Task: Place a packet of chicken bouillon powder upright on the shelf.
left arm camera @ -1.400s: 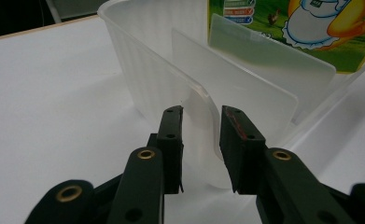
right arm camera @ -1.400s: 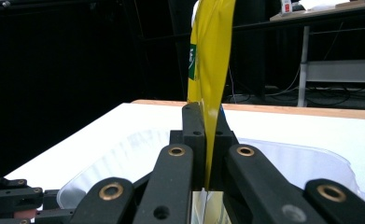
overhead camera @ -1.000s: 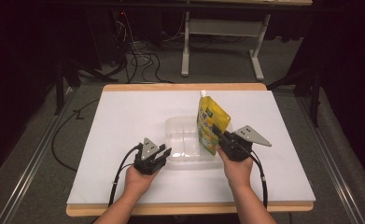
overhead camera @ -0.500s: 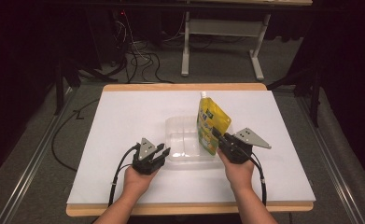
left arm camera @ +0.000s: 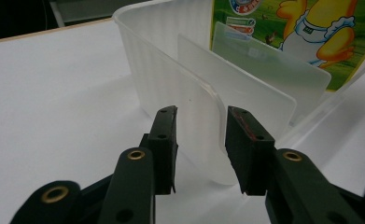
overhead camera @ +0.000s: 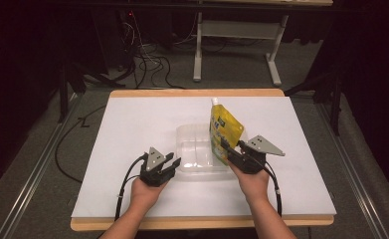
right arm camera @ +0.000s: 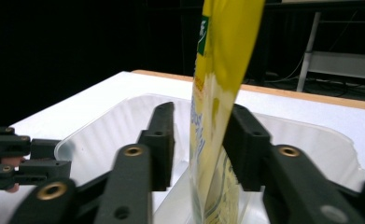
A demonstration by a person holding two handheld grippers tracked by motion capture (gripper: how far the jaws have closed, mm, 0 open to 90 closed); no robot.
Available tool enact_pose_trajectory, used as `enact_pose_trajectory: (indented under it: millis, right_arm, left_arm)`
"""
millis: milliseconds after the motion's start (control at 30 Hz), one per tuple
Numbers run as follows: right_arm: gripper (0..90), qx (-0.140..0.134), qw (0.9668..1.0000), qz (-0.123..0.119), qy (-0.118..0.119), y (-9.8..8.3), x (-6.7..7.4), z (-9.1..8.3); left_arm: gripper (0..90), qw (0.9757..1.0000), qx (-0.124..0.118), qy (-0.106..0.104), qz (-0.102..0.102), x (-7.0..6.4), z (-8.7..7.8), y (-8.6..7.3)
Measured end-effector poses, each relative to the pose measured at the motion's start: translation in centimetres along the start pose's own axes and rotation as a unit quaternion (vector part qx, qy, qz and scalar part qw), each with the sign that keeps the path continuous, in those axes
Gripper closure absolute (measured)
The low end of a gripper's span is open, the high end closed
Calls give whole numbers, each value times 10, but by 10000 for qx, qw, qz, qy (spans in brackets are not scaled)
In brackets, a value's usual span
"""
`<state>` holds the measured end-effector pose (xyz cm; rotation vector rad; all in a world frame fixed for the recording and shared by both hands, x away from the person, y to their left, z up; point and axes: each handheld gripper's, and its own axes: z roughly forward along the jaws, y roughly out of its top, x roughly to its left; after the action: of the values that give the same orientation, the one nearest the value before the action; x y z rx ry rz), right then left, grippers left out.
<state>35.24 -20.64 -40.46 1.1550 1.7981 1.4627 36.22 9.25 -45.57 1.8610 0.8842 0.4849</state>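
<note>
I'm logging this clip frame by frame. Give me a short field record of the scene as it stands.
surface: white table
container: clear tub, divider inside
pouch: yellow pouch, upright in tub's right side
left gripper: jaws just opening, astride tub's near wall, gaps showing
right gripper: jaws just opening, astride pouch, apart from it

I work at a wooden table (overhead camera: pixel 197 92) covered by a white sheet (overhead camera: pixel 142 124), on a grey floor (overhead camera: pixel 28 164) with metal rails (overhead camera: pixel 23 194) either side, while beyond it black cables (overhead camera: pixel 147 64) tangle beside a grey desk frame (overhead camera: pixel 237 45) in a dark room.
</note>
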Motion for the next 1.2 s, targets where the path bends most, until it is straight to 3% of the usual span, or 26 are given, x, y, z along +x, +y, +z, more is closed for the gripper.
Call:
enact_pose_trajectory:
  millis: [167,233,400,533,633,733,800,933,1067,1133,1200]
  right_arm:
    - [464,213,9997,-81,18,1,-1,1]
    - [444,245,9997,-93,36,2,-2,0]
    - [346,393,9987,-303,103,2,-3,-8]
    - [299,313,9987,-404,84,2,-5,-27]
    - [294,227,9988,-419,72,2,-10,-46]
    - [287,223,9983,-539,-87,0,-22,-64]
    - [279,227,9985,-445,-223,-3,-34,-76]
    - [247,211,9983,-203,-503,-12,-61,-100]
    - [205,120,9970,-72,-762,-27,-83,-120]
    - [166,132,9965,122,-811,-29,-91,-123]
    - [158,-5,9963,229,-824,-28,-94,-126]
  left_arm:
    - [578,10000,8,-32,-8,-1,-1,1]
    - [563,10000,-20,-54,-35,-1,-2,2]
    - [462,9998,-160,-91,-20,-3,-16,7]
    - [416,9995,-243,-189,24,-2,-30,10]
    - [399,9995,-243,-104,155,4,-43,11]
    - [379,9997,-247,24,76,17,-56,12]
    - [356,9996,-226,149,-23,29,-65,10]
    - [296,9987,-151,494,33,51,-87,-1]
    - [260,9969,-80,752,-208,69,-106,-25]
    - [239,9958,-114,858,-303,74,-110,-24]
    - [234,9963,-163,790,-310,74,-108,-22]
